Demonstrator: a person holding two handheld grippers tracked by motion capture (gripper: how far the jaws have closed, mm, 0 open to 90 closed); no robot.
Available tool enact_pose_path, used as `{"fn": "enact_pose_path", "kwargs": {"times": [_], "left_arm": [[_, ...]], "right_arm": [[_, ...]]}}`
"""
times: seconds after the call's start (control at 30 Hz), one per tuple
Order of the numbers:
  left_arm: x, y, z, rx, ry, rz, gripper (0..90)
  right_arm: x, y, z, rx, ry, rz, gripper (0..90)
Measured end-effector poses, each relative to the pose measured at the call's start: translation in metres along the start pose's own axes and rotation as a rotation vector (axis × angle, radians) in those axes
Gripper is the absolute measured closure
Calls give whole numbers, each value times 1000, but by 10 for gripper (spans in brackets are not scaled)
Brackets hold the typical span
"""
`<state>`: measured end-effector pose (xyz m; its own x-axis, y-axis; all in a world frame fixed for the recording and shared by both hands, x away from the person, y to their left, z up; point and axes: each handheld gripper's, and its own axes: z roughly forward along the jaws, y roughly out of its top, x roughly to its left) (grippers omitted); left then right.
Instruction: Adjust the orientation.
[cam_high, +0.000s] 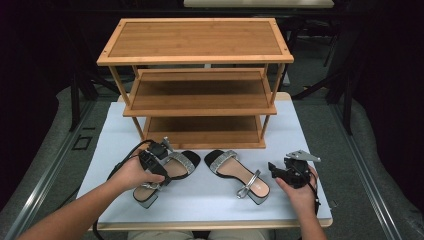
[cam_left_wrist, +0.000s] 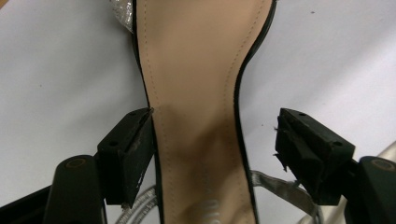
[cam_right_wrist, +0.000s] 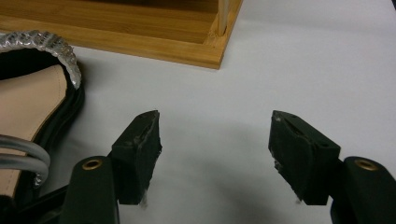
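Bamboo fills the far half of my high view: a three-tier shoe rack (cam_high: 200, 80) stands at the back of the white table top (cam_high: 115, 135), all its shelves bare, its bottom shelf edge just behind the two sandals. The left sandal (cam_high: 170, 172) lies in front of the rack's left half, toe toward the rack, its glittery silver strap (cam_high: 182, 160) across the toe end and its block heel nearest me. My left gripper (cam_high: 156, 164) sits right over its middle. In the left gripper view the jaws are spread to either side of the tan insole (cam_left_wrist: 196, 93) at its narrow waist; the left pad (cam_left_wrist: 133, 149) touches the sole's black edge, the right pad (cam_left_wrist: 303, 149) stands clear of it with white table between. So it is open around the shoe, not clamped.

The right sandal (cam_high: 240, 175) lies just beside the first, toe also toward the rack, its silver ankle strap (cam_high: 249, 184) draped over the heel end. My right gripper (cam_high: 280, 172) is near that sandal's outer side, over bare table. In the right gripper view its jaws are wide apart and hold nothing; the sandal's strap and insole (cam_right_wrist: 32, 102) sit at the left edge, and the rack's front corner (cam_right_wrist: 212, 51) is ahead, with open table between.
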<state>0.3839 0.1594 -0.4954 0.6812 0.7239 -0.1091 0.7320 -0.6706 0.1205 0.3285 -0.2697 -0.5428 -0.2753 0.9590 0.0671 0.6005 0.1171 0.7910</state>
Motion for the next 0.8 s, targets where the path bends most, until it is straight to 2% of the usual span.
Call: {"fn": "enact_pose_path", "kwargs": {"times": [0.07, 0.13, 0.2, 0.27, 0.6, 0.63, 0.7, 0.8], "left_arm": [[0, 1, 2, 8, 1, -1, 275], [1, 2, 7, 39, 11, 10, 274], [2, 2, 9, 43, 16, 11, 278], [3, 3, 13, 44, 8, -10, 294], [8, 3, 19, 62, 0, -24, 389], [8, 3, 21, 50, -9, -44, 391], [8, 4, 21, 54, -9, -41, 395], [7, 6, 19, 88, 13, -38, 404]], "right_arm": [[0, 0, 0, 2, 4, 1, 335], [0, 0, 1, 2, 1, -4, 335], [0, 0, 1, 3, 3, -3, 335], [0, 0, 1, 3, 2, -2, 335], [1, -1, 2, 12, 6, -4, 335], [1, -1, 3, 13, 7, -4, 335], [1, -1, 3, 14, 10, -5, 335], [1, -1, 3, 17, 3, -9, 335]]}}
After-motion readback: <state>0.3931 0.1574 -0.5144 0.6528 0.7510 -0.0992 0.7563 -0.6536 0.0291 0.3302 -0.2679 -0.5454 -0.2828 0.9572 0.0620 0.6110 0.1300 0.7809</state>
